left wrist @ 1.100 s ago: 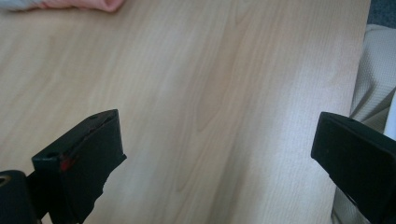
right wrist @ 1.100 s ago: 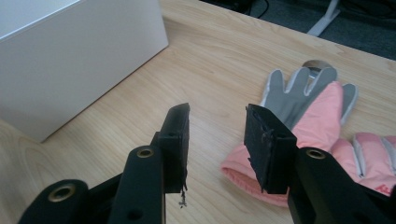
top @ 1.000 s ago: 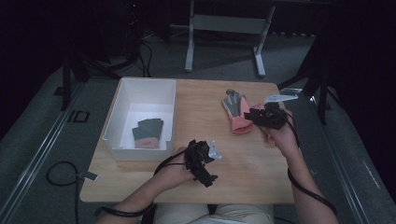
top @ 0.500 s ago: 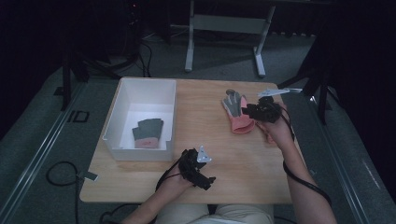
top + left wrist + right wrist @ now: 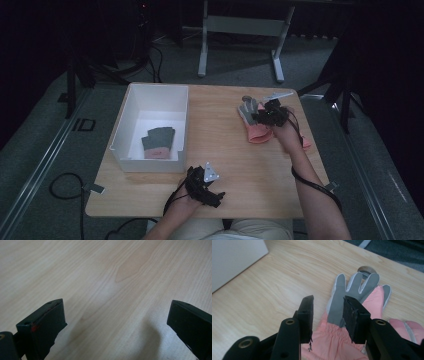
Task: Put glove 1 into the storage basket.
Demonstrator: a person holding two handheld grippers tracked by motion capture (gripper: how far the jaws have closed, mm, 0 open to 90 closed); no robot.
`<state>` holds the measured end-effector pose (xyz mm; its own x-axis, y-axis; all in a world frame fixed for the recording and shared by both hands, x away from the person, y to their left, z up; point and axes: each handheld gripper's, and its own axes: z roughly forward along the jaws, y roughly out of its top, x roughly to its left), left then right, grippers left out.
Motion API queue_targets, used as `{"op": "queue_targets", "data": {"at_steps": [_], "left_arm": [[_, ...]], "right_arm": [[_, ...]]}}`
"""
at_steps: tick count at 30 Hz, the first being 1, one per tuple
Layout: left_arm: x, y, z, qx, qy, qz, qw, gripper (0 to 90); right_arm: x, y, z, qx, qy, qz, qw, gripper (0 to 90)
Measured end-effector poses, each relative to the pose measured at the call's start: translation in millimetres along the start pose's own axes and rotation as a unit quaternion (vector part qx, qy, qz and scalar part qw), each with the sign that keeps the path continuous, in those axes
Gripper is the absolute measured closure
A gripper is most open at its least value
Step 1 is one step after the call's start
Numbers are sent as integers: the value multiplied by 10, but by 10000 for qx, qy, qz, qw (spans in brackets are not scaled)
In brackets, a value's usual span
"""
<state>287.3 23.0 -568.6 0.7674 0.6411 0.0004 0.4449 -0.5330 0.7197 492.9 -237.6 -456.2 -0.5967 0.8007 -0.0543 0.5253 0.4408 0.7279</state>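
Pink and grey, a glove is lying palm up on the tabletop, toward its far right part, its grey fingers pointing away from the person. Another pink glove is lying just beside it, at the right edge of the right gripper view. The right hand-held gripper is hanging just over the first glove, near its cuff and palm; in the right gripper view its 2 black jaws are standing partly apart, having just been opening a little, with the grey palm and pink cuff showing in the gap between them, and I cannot tell whether the pads are pressing on the fabric. The left hand-held gripper is sitting low at the near edge of the tabletop, well apart from the gloves; in the left gripper view its jaws are standing wide apart, released, with bare pale wood between them. A white box is standing on the left part of the tabletop, and a grey glove with a pink cuff is lying inside it, toward its near wall.
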Motion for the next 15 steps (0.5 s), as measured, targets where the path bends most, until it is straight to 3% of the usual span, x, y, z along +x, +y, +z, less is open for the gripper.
{"op": "queue_targets", "data": {"at_steps": [3,9,13,15], "left_arm": [[-43,-27,-8,-17,51,92,9999,15],[-67,-88,-75,-209,158,-21,9997,12],[-60,-98,-90,-270,166,-3,9995,2],[-64,-96,-81,-269,206,43,9994,0]], "right_arm": [[-62,15,165,129,-133,55,9998,627],[-134,-2,422,334,-259,73,9991,642],[-175,-32,597,428,-311,154,9985,645],[-172,-41,683,521,-455,82,9976,645]]}}
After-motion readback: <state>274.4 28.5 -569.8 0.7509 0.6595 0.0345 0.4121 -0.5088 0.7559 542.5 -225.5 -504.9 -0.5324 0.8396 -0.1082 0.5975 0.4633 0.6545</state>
